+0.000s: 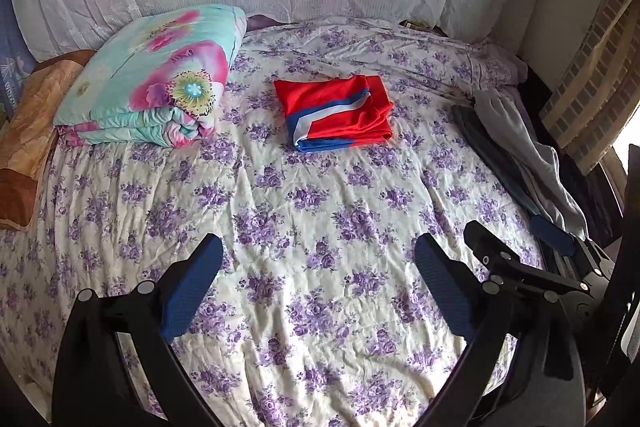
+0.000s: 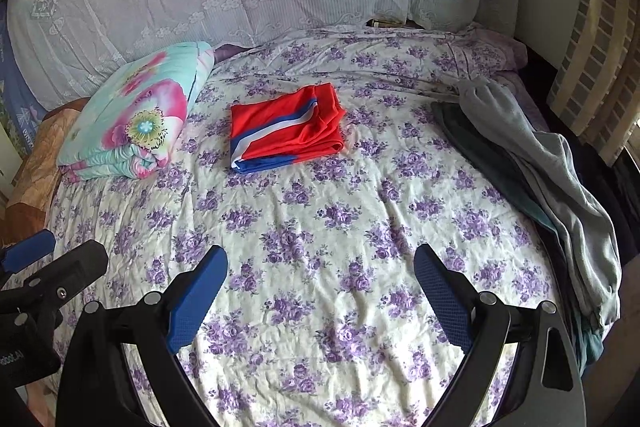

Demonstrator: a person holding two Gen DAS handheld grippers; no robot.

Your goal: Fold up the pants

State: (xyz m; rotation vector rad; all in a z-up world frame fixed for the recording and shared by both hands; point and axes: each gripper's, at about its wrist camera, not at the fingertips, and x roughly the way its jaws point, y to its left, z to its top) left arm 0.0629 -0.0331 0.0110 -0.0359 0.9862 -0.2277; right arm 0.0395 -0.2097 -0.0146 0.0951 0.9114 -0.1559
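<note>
Both tools hover over bed (image 2: 320, 307), empty. Left tool (image 1: 318, 291) fingers spread apart; right tool (image 2: 320, 295) same.

Unfolded pants (image 2: 560, 179) (grey pair over a darker one) lie along bed's right edge, long axis running near-to-far, well right of both tools. Right tool nearer, so likely reaches first.

Red/blue/white folded garment (image 2: 286, 127) sits mid-bed ahead, looks done. Floral quilt (image 2: 132, 119) far left, well apart. Nothing btwn right tool and pants.

Red pants (image 1: 334, 111) with blue-white stripe; purple-flowered cream sheet (image 1: 320, 227)
</note>
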